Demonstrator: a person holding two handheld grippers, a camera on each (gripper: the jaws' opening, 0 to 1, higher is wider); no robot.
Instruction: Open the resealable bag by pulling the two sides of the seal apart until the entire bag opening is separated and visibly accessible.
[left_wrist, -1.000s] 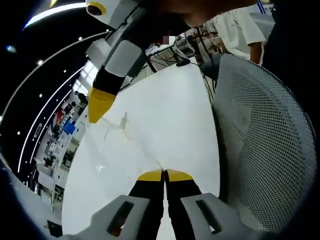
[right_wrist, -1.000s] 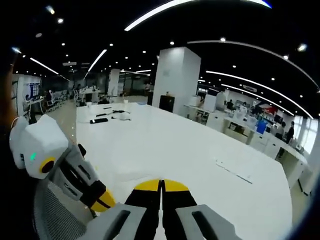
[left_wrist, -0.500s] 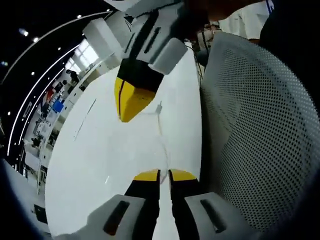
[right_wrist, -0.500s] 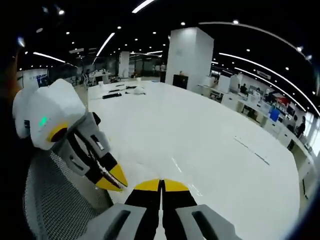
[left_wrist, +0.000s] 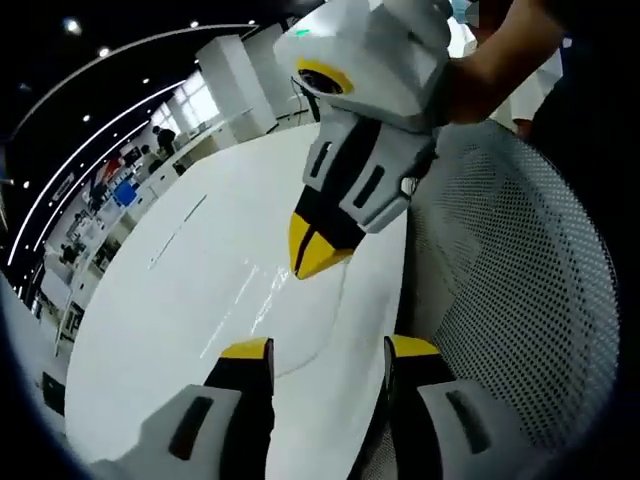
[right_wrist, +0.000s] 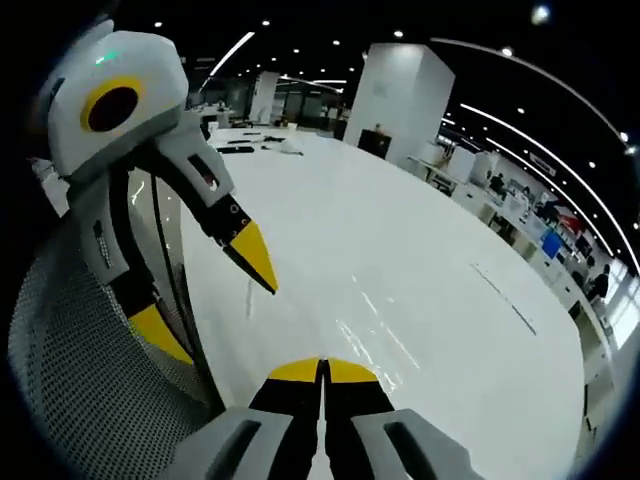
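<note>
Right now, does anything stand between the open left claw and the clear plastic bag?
Nothing visible does. The clear plastic resealable bag is straight ahead of the left claw, against the white table; the shut right claw is beyond it.

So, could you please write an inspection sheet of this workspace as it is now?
Surface: white table, glossy and long.
Job's things: clear resealable bag, seen as faint glints; seal state not readable.
Clutter: small dark items at the table's far end.
Grippers: left gripper fingers open; right gripper fingers shut, grip on the bag unclear.
Cables: nothing seen.
Surroundings: mesh chair back beside the table, white pillar, office desks, ceiling lights.
</note>
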